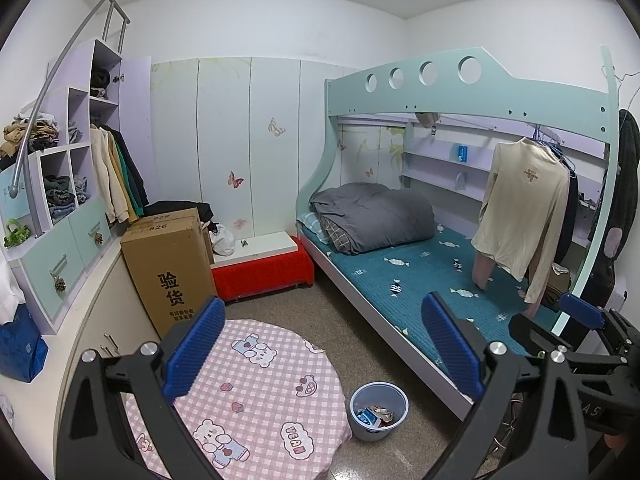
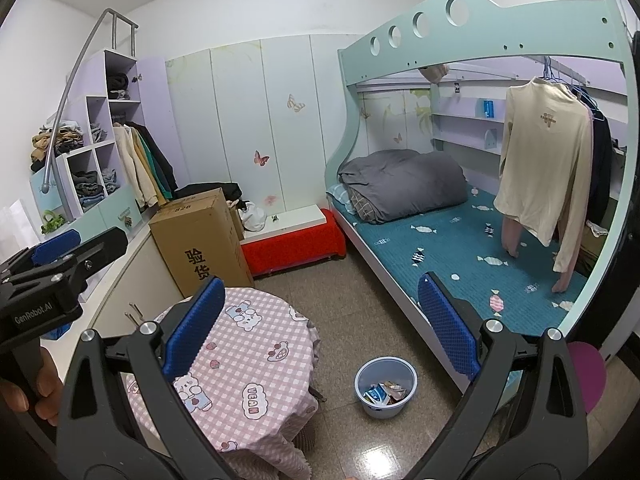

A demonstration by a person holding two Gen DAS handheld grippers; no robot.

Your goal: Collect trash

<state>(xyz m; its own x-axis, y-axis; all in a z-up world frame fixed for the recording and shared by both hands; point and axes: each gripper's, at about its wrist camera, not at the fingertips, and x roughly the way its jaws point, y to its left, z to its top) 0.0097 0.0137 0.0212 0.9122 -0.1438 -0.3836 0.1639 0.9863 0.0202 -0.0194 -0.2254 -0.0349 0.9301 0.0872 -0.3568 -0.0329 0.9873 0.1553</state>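
A pale blue trash bin (image 1: 378,410) stands on the floor between the round table and the bed. It holds several wrappers and crumpled papers (image 1: 374,416). It also shows in the right wrist view (image 2: 385,386) with the same trash (image 2: 382,393). My left gripper (image 1: 322,344) is open and empty, held high above the table. My right gripper (image 2: 320,326) is open and empty, also held high. The left gripper's body shows at the left of the right wrist view (image 2: 60,268), and the right gripper's body shows at the right of the left wrist view (image 1: 580,332).
A round table with a pink checked cloth (image 1: 256,392) stands at front left. A tall cardboard box (image 1: 170,268) and a red-covered bench (image 1: 262,270) stand behind it. A bunk bed with a teal mattress (image 1: 432,276) fills the right. Shelves and cabinets (image 1: 64,200) line the left wall.
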